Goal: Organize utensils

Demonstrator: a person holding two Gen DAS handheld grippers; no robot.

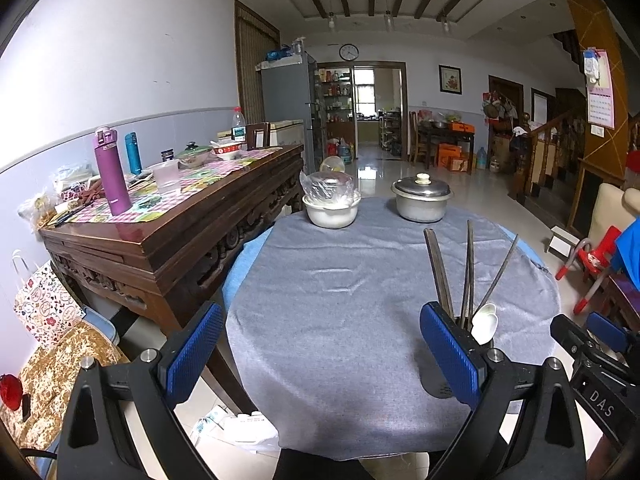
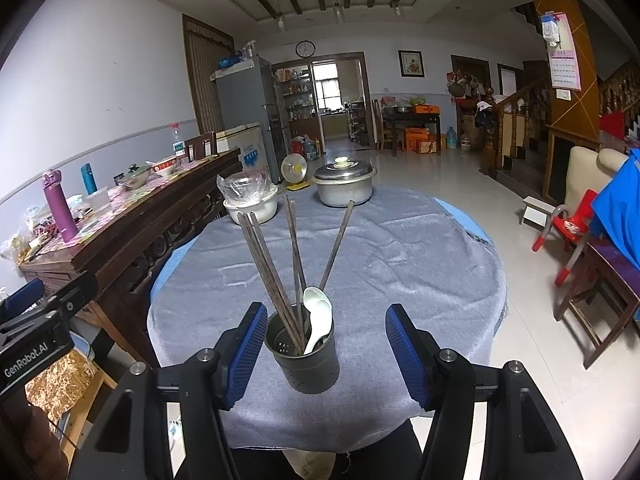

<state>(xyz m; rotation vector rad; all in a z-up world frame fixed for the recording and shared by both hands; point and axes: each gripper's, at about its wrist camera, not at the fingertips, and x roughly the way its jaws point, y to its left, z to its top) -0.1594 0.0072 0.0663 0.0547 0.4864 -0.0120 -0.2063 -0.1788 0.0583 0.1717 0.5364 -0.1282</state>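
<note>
Utensils look sorted: chopsticks (image 2: pixel 280 264) and spoon (image 2: pixel 318 316) stand in holder (image 2: pixel 306 364).
Both grippers, left (image 1: pixel 320 360) and right (image 2: pixel 326 354), gape empty; next probably withdraw.

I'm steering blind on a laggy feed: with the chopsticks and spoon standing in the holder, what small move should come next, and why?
Probably back the right gripper straight off without closing. Its jaws are open on either side of the dark utensil holder, pads not touching it. The chopsticks and white spoon already stand inside, and no loose utensils show on the grey tablecloth. The left gripper is open and holds nothing.
</note>
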